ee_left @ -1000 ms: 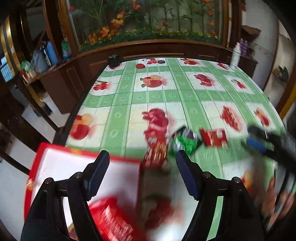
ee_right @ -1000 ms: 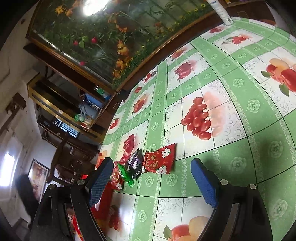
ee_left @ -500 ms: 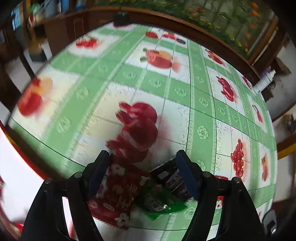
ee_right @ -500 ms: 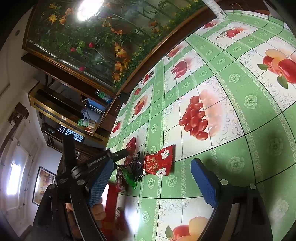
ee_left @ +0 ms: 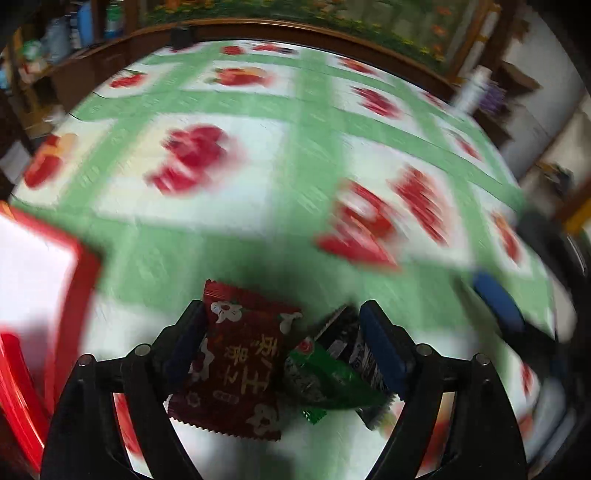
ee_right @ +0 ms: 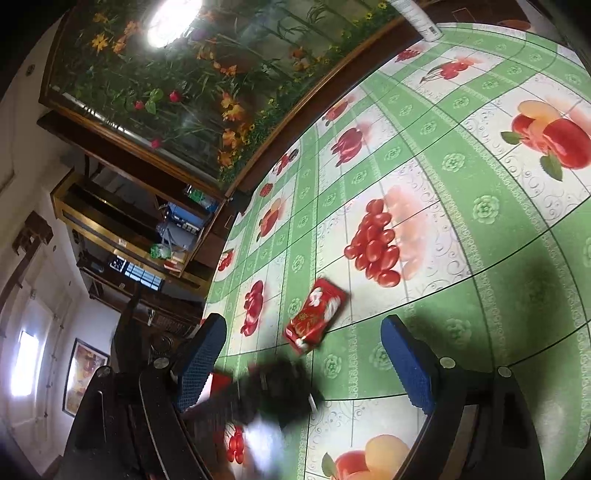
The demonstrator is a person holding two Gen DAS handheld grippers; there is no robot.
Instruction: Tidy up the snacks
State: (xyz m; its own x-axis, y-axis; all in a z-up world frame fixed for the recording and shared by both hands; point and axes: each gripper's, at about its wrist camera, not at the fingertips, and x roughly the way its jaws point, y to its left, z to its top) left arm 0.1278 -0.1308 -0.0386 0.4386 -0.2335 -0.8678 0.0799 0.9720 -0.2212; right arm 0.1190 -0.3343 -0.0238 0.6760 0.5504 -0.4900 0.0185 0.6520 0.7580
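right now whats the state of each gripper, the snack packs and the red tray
left gripper: jaws opening, straddling packets, gripping none
right gripper: open, empty
dark red packet: flat on tablecloth
green packet: lying over black packet
bright red packet: lying apart
red tray: only partly in view

snack packets (ee_left: 258, 362) on table (ee_left: 314, 118), tray (ee_left: 33, 273) left

Left wrist view: heavy motion blur across the tabletop (ee_left: 303, 155), sharp only near the lens. Right wrist view: crisp, with lamp glare (ee_right: 173, 22) at top, a dark smeared patch below, and fisheye-curved, vignetted edges.
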